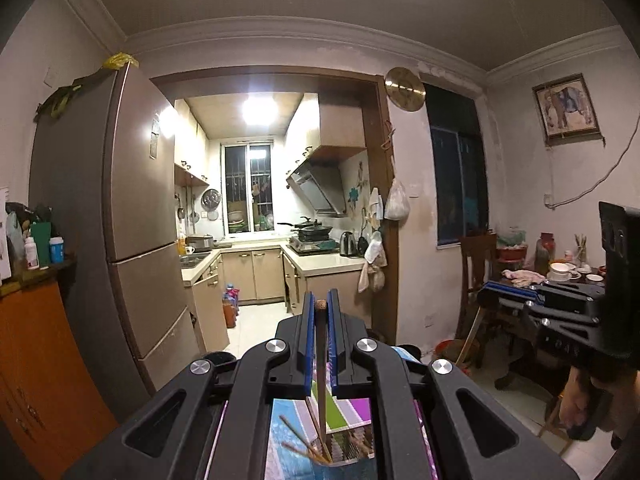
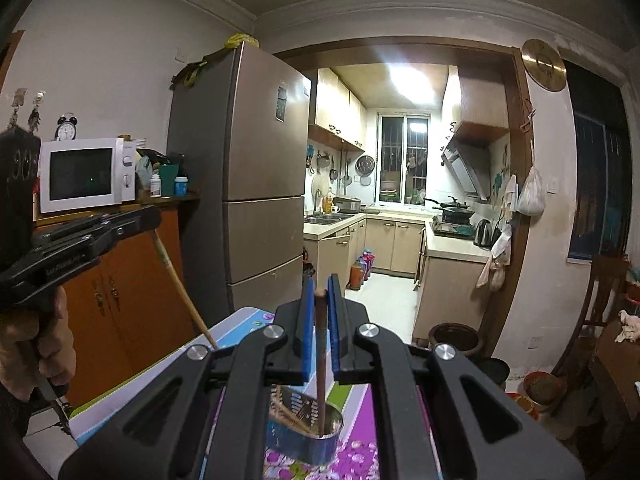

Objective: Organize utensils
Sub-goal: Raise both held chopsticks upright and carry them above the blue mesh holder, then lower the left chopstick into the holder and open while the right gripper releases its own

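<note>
My left gripper [image 1: 320,308] is shut on a brown chopstick [image 1: 321,360] that hangs down into a shiny metal utensil holder [image 1: 352,458] with several chopsticks in it. My right gripper [image 2: 320,294] is shut on another brown chopstick [image 2: 321,360] whose lower end stands inside the same metal holder [image 2: 316,436]. The left gripper also shows in the right wrist view [image 2: 148,220], holding its chopstick [image 2: 182,288] slanted down toward the table. The right gripper shows at the right in the left wrist view [image 1: 492,294].
The holder stands on a table with a purple and blue flowered cloth [image 2: 356,456]. A brown fridge [image 2: 256,168], an orange cabinet [image 2: 132,292] with a white microwave [image 2: 86,174], a dark jar [image 2: 454,340] and a wooden chair [image 1: 476,272] surround it. The kitchen doorway is ahead.
</note>
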Action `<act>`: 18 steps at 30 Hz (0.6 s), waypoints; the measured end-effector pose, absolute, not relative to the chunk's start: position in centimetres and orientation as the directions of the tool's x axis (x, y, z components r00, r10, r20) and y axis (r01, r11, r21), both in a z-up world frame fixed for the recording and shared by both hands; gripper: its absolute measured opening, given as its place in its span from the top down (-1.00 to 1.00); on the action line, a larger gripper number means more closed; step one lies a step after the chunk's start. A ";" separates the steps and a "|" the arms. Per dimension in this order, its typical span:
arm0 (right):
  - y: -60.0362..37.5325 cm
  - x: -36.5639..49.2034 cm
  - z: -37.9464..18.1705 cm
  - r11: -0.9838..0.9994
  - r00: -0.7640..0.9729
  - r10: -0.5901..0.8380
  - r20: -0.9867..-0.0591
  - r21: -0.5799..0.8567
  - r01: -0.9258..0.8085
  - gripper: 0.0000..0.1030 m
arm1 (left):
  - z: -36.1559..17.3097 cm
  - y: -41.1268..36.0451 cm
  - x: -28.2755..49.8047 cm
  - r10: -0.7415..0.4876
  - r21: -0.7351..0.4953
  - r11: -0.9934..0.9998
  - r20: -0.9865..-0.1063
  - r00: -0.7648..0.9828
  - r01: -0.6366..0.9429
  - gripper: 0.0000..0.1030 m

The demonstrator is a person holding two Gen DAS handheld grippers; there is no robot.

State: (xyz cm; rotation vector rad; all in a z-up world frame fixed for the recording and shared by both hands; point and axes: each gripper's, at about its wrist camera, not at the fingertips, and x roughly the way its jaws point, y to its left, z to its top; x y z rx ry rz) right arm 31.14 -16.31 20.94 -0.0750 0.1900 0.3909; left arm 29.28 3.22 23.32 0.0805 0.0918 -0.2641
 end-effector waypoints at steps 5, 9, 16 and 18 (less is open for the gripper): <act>-16.5 34.6 20.3 0.922 0.896 0.375 -0.238 -0.003 -0.387 0.90 | 22.6 2.0 33.5 -0.259 0.062 0.961 -0.148 0.954 0.270 0.86; -16.5 36.8 18.7 0.922 0.884 0.379 -0.274 0.026 -0.387 0.90 | 20.8 1.7 36.0 -0.266 0.055 0.958 -0.190 0.945 0.281 0.86; -16.4 39.4 15.8 0.920 0.866 0.384 -0.321 0.050 -0.390 0.90 | 17.3 1.2 39.7 -0.271 0.044 0.956 -0.255 0.928 0.291 0.86; -16.2 39.9 15.1 0.919 0.861 0.385 -0.333 0.053 -0.390 0.90 | 16.7 1.1 40.5 -0.273 0.038 0.955 -0.267 0.924 0.293 0.86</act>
